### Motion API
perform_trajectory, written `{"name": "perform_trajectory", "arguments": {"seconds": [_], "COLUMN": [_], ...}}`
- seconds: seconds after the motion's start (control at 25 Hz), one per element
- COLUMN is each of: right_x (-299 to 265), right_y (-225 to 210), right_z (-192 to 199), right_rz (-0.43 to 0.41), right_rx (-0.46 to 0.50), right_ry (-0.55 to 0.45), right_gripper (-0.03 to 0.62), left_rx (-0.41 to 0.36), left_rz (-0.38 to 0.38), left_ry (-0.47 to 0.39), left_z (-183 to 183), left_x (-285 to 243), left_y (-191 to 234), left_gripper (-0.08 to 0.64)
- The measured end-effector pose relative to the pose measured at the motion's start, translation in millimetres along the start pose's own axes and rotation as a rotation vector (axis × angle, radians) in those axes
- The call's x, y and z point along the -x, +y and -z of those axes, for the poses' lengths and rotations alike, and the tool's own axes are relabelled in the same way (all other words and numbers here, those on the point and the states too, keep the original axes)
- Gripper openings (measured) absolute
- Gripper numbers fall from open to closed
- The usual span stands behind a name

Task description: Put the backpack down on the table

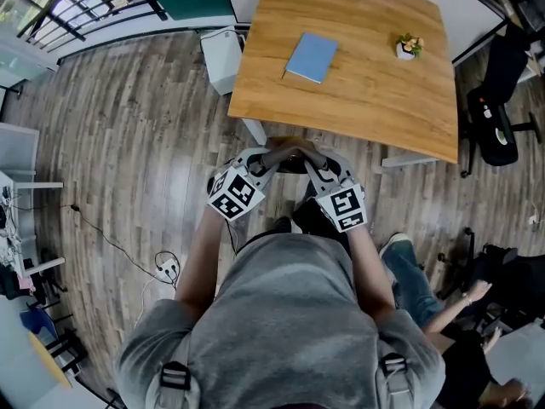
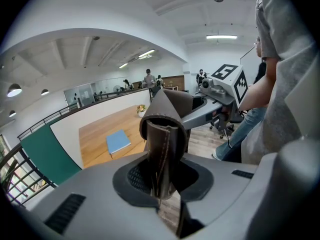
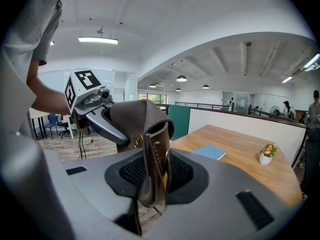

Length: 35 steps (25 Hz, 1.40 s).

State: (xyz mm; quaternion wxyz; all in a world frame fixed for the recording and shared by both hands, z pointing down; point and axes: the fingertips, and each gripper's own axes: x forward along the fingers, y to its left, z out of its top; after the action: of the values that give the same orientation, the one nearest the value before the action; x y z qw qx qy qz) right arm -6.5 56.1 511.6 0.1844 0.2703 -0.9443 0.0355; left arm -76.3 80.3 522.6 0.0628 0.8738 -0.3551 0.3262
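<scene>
The left gripper (image 1: 269, 162) and right gripper (image 1: 312, 164) are both clenching the backpack's brown leather handle (image 1: 289, 151), whose long axis is running nine to three o'clock. The dark backpack (image 1: 312, 217) is hanging beneath them, not yet on the surface (image 1: 366, 92), which is lying at twelve o'clock, equally near both hands.
</scene>
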Motion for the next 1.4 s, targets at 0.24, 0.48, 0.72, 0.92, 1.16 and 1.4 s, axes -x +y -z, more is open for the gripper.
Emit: {"name": "perform_trajectory", "arguments": {"seconds": [0.24, 0.48, 0.72, 0.92, 1.16, 1.4], "right_x": [-16, -26, -37, -49, -59, -68], "right_y": [-24, -55, -85, -118, -151, -167], "right_z": [-3, -4, -8, -11, -13, -14], "right_rz": [-0.029, -0.058, -0.094, -0.121, -0.144, -0.152], "right_rx": [0.002, 0.016, 0.028, 0.040, 0.057, 0.069], "right_ry": [-0.003, 0.011, 0.018, 0.018, 0.008, 0.002], "right_gripper": [0.097, 0.097, 0.097, 0.095, 0.095, 0.097], "left_rx": [0.017, 0.045, 0.076, 0.095, 0.101, 0.100], "left_rz": [-0.022, -0.038, -0.063, -0.089, -0.125, -0.134], "left_ry": [0.012, 0.009, 0.016, 0.019, 0.018, 0.019], "left_z": [-7, -21, -35, -50, -66, -72], "left_x": [-16, -40, -61, -84, -108, -119], "left_y": [20, 36, 53, 73, 88, 101], "left_gripper": [0.072, 0.072, 0.072, 0.072, 0.072, 0.072]}}
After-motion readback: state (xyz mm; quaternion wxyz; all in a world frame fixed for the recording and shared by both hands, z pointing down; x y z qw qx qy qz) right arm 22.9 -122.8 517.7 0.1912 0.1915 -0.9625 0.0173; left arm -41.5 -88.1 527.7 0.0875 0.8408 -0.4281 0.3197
